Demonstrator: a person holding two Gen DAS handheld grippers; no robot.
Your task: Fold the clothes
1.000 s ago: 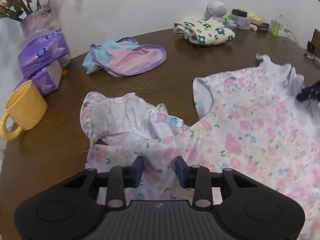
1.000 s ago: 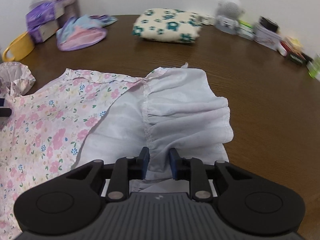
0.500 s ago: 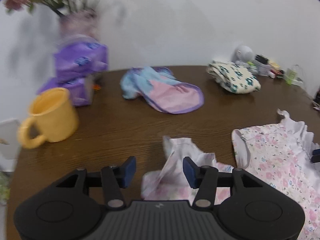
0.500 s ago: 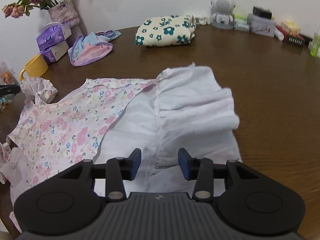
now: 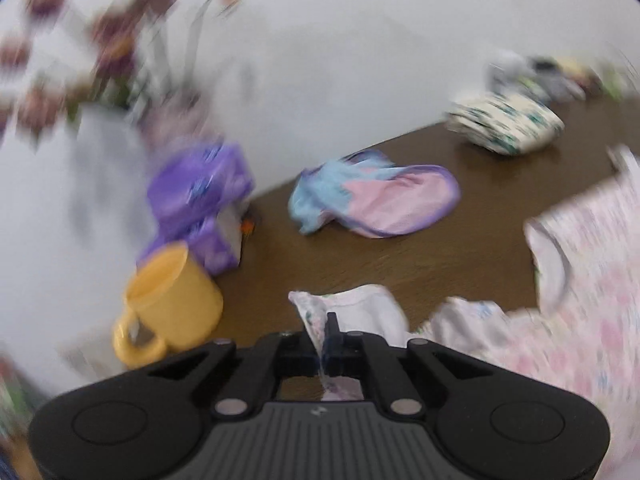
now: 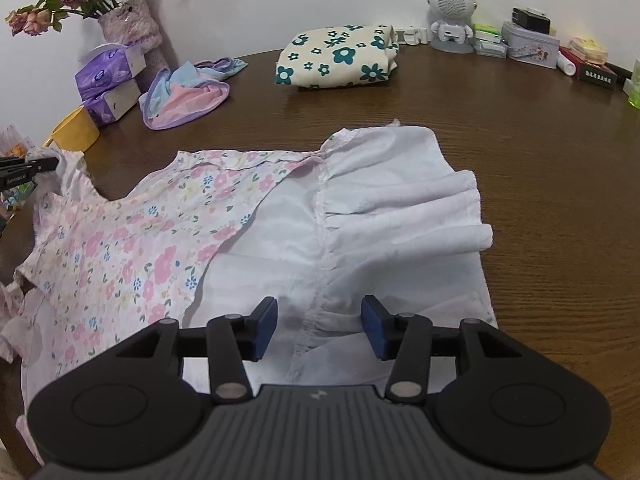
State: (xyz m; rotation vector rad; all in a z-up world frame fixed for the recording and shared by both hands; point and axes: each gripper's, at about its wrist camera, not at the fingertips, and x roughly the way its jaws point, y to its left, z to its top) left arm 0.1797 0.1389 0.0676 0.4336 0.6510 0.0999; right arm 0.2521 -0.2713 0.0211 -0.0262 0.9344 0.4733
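lying across the near part of the round brown table, the floral dress is spread flat with its pink-flowered top toward the left and its skirt turned over so the white lining faces up on the right. the left gripper is closing, its jaws pinched on the ruffled sleeve at the dress's far left end, a thin fold of cloth running up between the pads; that view is heavily blurred. the right gripper sits over the lower edge of the white skirt with its jaws opening, the blue pads standing apart on either side of a gathered seam and not pressing on it. beyond the dress, a pink and blue garment lies crumpled near purple tissue packs and a yellow mug, with a vase of dried flowers behind them. a folded cream garment with teal flowers rests further back, and a small white robot figure and assorted boxes line the wall at the right.
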